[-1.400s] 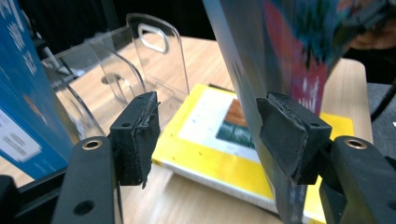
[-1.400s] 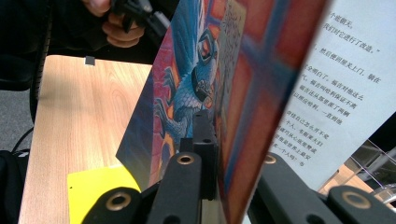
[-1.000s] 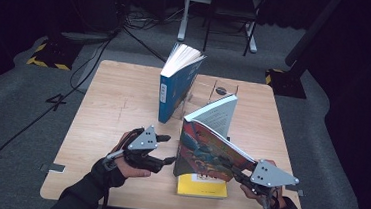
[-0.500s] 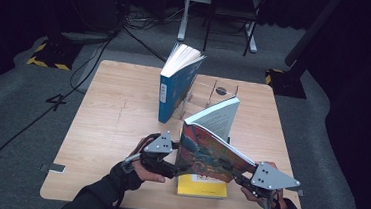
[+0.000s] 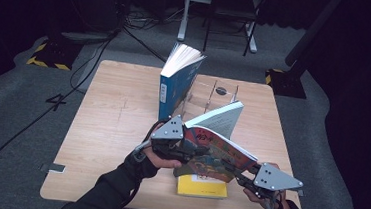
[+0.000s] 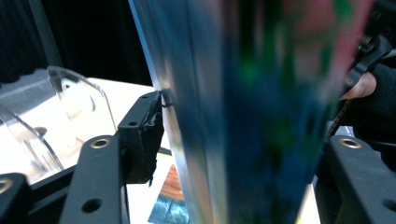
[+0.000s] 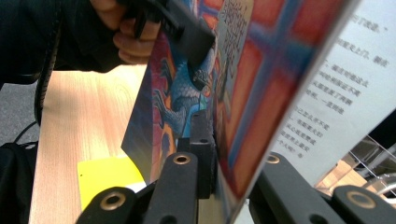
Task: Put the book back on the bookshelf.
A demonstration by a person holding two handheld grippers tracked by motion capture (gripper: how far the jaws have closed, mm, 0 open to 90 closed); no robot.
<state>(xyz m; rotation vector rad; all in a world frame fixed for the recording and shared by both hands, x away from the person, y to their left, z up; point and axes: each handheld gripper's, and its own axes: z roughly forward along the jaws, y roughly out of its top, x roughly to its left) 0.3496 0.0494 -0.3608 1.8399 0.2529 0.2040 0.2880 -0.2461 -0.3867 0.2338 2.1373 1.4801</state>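
Keep right gripper jaws clamped on colourful book; left gripper jaws, closing round its other end, should bite squarely b4 lifting toward clear rack at table's far edge.

The place looks like a recording studio or lab set up for data capture rather than a home or office. A plain wooden table stands alone on grey carpet, ringed by black curtains, with cables trailing across the floor, a number four taped on the carpet, and yellow-and-black hazard-striped stand bases at the edges. A metal-legged chair sits at the far side, and a dark slanted pole rises from a weighted foot at the right.
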